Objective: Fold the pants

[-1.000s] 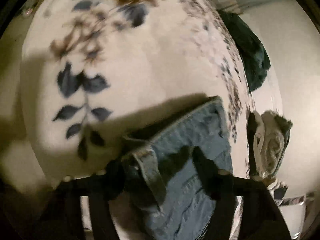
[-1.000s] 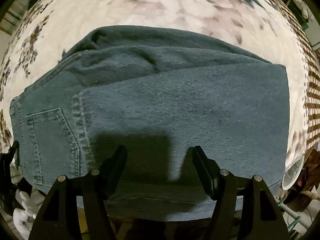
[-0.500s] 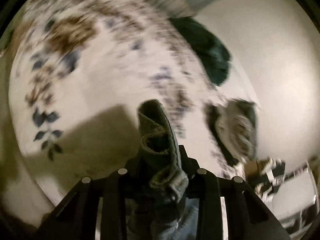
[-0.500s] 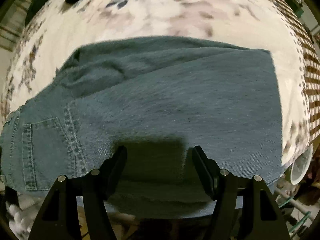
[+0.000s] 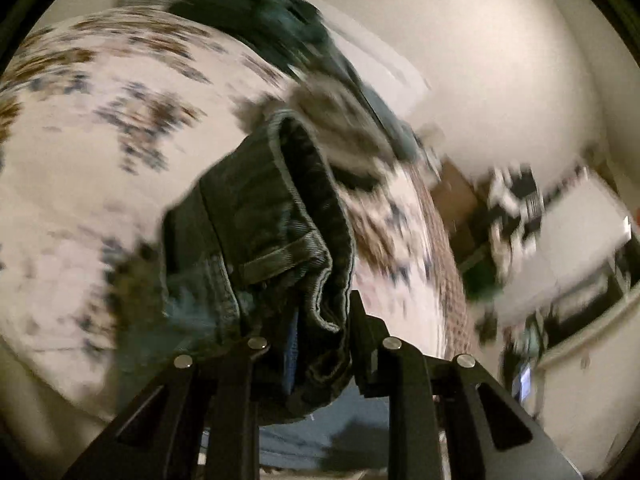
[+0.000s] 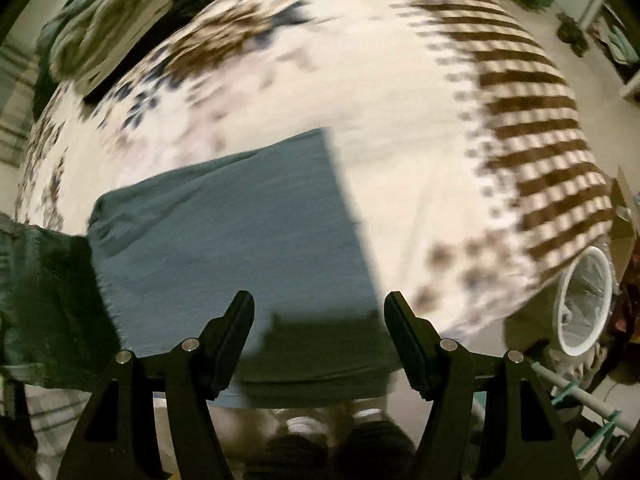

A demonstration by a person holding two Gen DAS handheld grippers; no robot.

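Pants (image 5: 280, 220) pinched in left hand-held gripper (image 5: 308, 332); dark clothes (image 5: 272, 24) beyond

We saw lots of bare blanket (image 6: 400, 152) to the right of the jeans (image 6: 240, 232), open for a gripper. A pile of clothes (image 6: 104, 28) blocked the far left corner. A white bin (image 6: 586, 300) stood beside the bed.
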